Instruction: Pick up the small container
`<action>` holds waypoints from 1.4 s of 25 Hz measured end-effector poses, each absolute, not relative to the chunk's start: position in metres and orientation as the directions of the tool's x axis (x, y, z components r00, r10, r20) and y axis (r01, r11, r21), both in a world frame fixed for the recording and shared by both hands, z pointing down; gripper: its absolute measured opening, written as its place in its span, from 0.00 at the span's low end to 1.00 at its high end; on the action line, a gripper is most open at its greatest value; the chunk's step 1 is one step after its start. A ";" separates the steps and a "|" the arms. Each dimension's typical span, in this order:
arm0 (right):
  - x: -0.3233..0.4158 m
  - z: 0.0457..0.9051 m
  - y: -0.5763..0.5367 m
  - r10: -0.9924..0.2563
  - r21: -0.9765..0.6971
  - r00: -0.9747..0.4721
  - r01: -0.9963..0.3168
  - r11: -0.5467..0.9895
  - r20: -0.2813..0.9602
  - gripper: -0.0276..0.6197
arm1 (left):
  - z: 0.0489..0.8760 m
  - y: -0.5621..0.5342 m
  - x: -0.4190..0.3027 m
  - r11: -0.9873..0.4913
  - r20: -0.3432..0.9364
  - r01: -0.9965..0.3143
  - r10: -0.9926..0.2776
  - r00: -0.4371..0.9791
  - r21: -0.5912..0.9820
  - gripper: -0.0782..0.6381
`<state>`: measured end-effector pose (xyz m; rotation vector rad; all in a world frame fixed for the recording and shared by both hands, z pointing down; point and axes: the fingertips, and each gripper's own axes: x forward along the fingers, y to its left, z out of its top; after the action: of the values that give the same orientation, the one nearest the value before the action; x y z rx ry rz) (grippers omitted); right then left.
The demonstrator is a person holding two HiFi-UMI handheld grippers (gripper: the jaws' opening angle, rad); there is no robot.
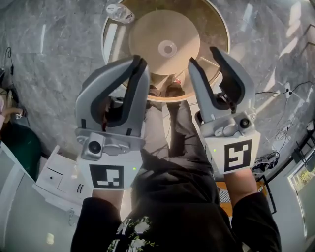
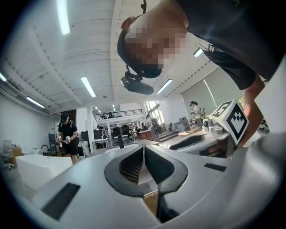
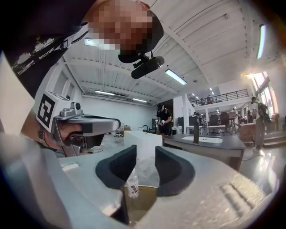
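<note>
The small container is a clear bottle with a white label. In the head view the bottle (image 1: 119, 12) sits at the far left rim of the round wooden table (image 1: 219, 34). My left gripper (image 1: 140, 60) hangs above the table's near edge, jaws shut with nothing between them (image 2: 144, 150). My right gripper (image 1: 203, 54) is beside it, jaws open and empty. In the right gripper view the bottle (image 3: 132, 185) stands upright on the tabletop beyond the gap of the right gripper (image 3: 145, 154), well clear of the pads.
A raised round disc (image 1: 167, 48) fills the table's middle. A white cabinet (image 1: 59, 182) stands at lower left and cables (image 1: 288, 91) lie on the marble floor at right. A person (image 3: 164, 117) stands far off beside a dark sink counter (image 3: 210, 144).
</note>
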<state>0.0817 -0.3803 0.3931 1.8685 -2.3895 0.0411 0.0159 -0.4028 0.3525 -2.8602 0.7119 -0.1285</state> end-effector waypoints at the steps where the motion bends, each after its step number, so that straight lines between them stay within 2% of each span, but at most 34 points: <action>1: 0.082 0.405 -0.381 -0.966 0.044 -0.236 -0.969 0.242 0.104 0.24 | 0.364 -0.402 0.017 -0.870 0.040 -0.451 -0.467 0.883 -0.198 0.13; 9: 0.083 0.478 -0.392 -0.963 0.034 -0.246 -0.967 0.252 0.113 0.24 | 0.446 -0.409 0.024 -0.868 0.045 -0.464 -0.478 0.877 -0.176 0.13; 15: 0.084 0.529 -0.393 -0.959 0.028 -0.251 -0.966 0.257 0.130 0.25 | 0.498 -0.408 0.030 -0.872 0.053 -0.461 -0.475 0.878 -0.164 0.20; 19: 0.080 0.565 -0.391 -0.952 0.028 -0.267 -0.961 0.274 0.150 0.31 | 0.528 -0.405 0.030 -0.870 0.053 -0.460 -0.475 0.878 -0.179 0.22; 22: 0.076 0.598 -0.393 -0.943 0.040 -0.288 -0.954 0.298 0.164 0.32 | 0.561 -0.409 0.029 -0.867 0.062 -0.467 -0.483 0.873 -0.174 0.25; 30: 0.065 0.678 -0.390 -0.929 0.047 -0.315 -0.943 0.330 0.194 0.33 | 0.638 -0.408 0.022 -0.868 0.097 -0.470 -0.487 0.868 -0.158 0.25; 35: 0.060 0.693 -0.384 -0.933 0.052 -0.309 -0.945 0.323 0.184 0.33 | 0.655 -0.403 0.015 -0.863 0.101 -0.481 -0.498 0.861 -0.157 0.25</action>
<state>0.0602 -0.3836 0.6930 1.7269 -2.4027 0.0977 0.0145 -0.4027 0.6546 -2.9082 0.7679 -0.2094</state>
